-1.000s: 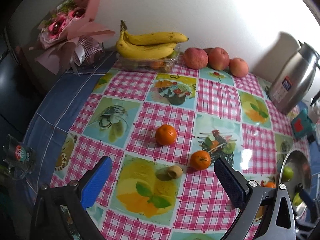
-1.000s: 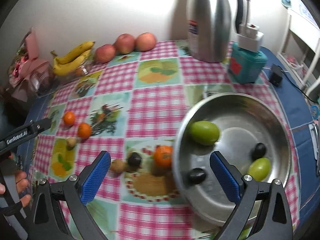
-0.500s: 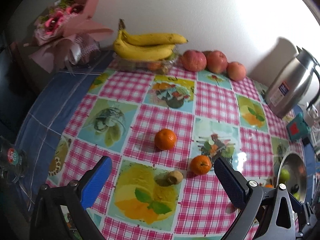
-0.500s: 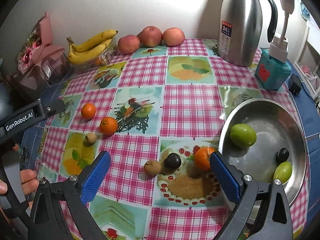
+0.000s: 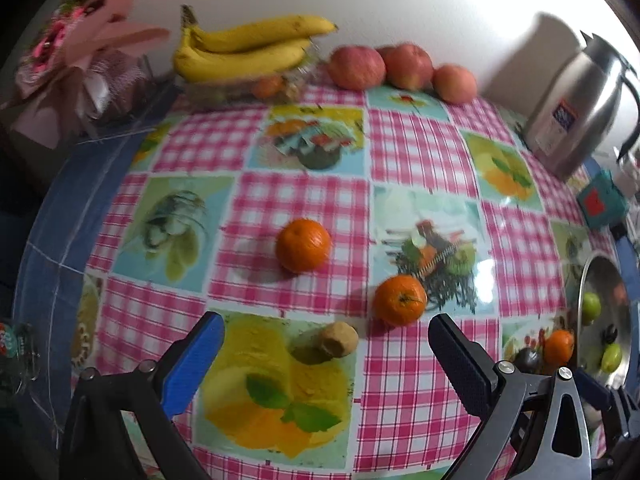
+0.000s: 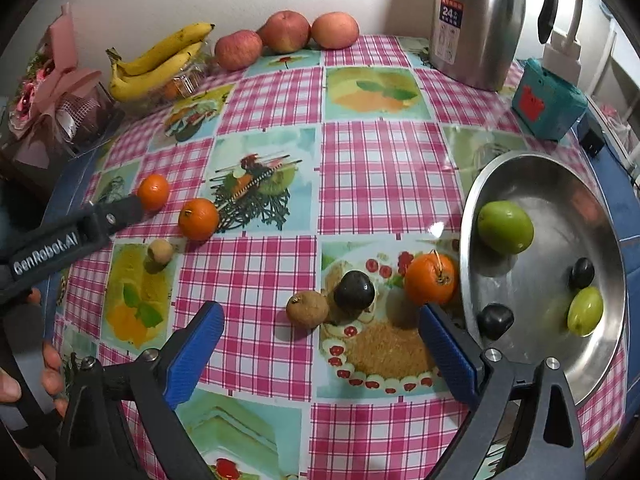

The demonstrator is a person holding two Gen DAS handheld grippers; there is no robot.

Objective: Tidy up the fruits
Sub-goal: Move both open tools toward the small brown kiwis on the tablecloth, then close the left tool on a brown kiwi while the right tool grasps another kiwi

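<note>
Two oranges (image 5: 304,245) (image 5: 399,300) and a small brown fruit (image 5: 339,340) lie on the checked tablecloth just ahead of my open left gripper (image 5: 326,346). My right gripper (image 6: 320,338) is open too, hovering over a brown fruit (image 6: 307,309), a dark plum (image 6: 354,290) and an orange (image 6: 431,278) beside the steel bowl (image 6: 600,368). Inside the bowl are two green fruits (image 6: 505,227) (image 6: 585,311) and two dark ones (image 6: 495,320). The left gripper (image 6: 120,214) shows in the right wrist view, held by a hand (image 6: 48,364).
Bananas (image 5: 244,52) on a clear box and three apples (image 5: 358,68) line the back wall. A steel thermos (image 6: 478,20) and a teal box (image 6: 548,100) stand at the back right, a pink bouquet (image 5: 68,48) at the back left. A glass (image 5: 16,350) stands left.
Both grippers have moved forward and lower over the table, so the fruits look larger. The right gripper swung left away from the bowl. Jaws stayed open; no fruit moved.
</note>
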